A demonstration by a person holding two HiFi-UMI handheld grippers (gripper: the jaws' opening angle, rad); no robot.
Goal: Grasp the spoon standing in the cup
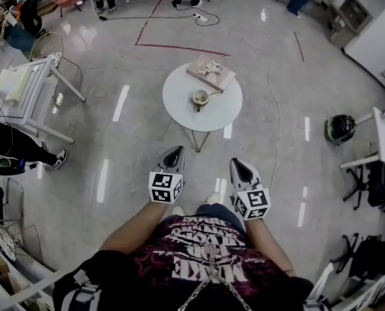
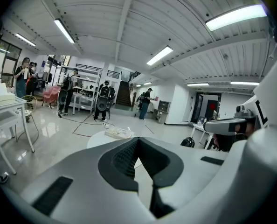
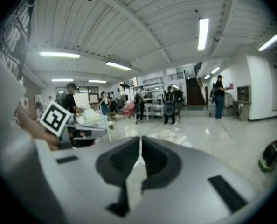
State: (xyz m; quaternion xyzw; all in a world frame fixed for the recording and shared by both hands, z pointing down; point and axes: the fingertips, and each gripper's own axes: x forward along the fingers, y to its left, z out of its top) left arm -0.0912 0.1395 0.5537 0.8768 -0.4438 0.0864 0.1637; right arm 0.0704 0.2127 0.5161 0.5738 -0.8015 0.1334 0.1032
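Note:
A pale cup stands near the middle of a small round white table. A spoon leans out of it to the right. My left gripper and right gripper are held side by side close to my body, well short of the table, both pointing toward it. Each is shut with nothing between the jaws. In the left gripper view the shut jaws hide most of the table. The right gripper view shows its jaws meeting in a thin line. The cup is hidden in both gripper views.
A flat book-like item lies at the table's far edge. A white desk and a chair stand at the left. A dark helmet lies on the floor at the right beside more furniture. Several people stand at the far side of the room.

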